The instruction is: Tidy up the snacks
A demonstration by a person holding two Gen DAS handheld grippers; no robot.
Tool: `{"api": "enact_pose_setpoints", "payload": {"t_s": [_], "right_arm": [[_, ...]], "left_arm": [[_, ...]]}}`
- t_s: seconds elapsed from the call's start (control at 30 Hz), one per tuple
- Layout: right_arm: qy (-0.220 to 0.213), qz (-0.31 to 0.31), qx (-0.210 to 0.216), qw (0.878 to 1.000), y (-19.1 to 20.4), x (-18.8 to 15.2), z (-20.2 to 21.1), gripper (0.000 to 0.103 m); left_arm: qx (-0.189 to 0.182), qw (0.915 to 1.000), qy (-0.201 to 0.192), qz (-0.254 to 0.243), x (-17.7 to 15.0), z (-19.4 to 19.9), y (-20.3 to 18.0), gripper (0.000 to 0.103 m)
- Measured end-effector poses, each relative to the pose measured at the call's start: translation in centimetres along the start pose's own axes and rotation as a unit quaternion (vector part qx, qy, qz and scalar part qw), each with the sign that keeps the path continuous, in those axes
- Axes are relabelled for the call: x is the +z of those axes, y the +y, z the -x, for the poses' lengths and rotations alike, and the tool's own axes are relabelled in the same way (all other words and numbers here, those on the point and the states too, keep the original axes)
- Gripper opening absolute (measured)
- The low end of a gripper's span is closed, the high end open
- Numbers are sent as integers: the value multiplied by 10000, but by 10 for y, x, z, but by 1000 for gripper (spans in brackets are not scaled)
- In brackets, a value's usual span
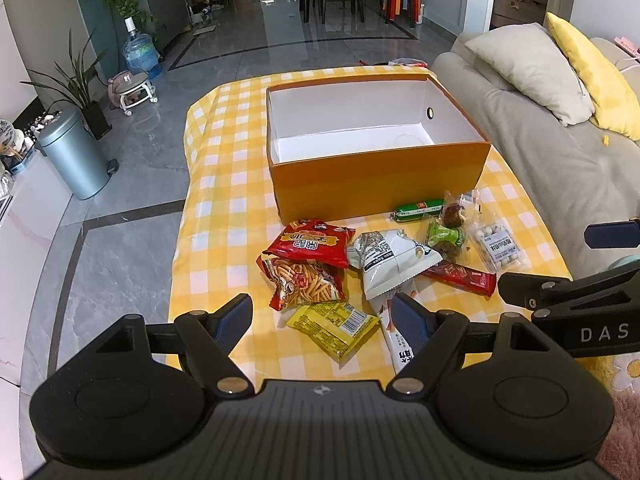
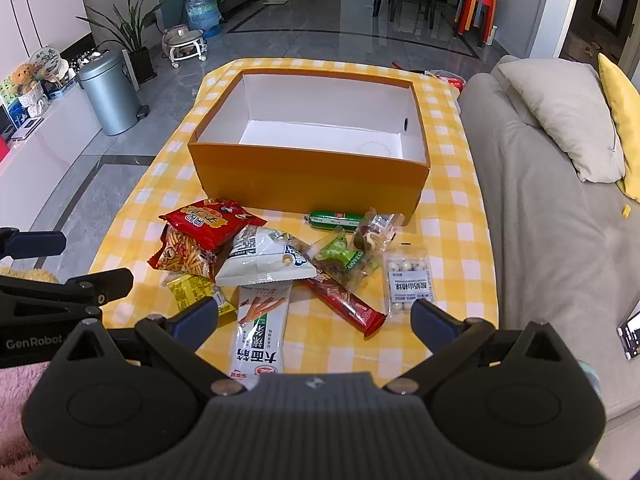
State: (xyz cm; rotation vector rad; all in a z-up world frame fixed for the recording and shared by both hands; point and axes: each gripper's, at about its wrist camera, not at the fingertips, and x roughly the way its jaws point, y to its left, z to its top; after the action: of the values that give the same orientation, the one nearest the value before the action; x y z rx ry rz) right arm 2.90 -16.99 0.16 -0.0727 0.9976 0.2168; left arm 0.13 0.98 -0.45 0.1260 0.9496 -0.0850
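Both tools, left [image 1: 322, 316] and right [image 2: 314, 316], gape released at lower frame; snacks [image 2: 260, 258] lie mid-frame before the orange box [image 2: 308, 178].

— What is seen around the table?
— A glossy grey tiled floor [image 1: 280, 32], a metal bin [image 2: 110, 94], potted plants [image 1: 80, 84] and a water jug [image 2: 203, 10] at left.
— And at right?
— A grey sofa [image 2: 540, 208] with cushions [image 1: 528, 68].
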Motion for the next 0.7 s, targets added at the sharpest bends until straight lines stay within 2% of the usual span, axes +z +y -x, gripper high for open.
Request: {"api": "enact_pose_setpoints", "payload": {"t_s": [0.7], "right_arm": [[35,-85,3,10000,-4,0,-3,99]], "left_arm": [[26,10000,27,-18,1,0,0,93]]}}
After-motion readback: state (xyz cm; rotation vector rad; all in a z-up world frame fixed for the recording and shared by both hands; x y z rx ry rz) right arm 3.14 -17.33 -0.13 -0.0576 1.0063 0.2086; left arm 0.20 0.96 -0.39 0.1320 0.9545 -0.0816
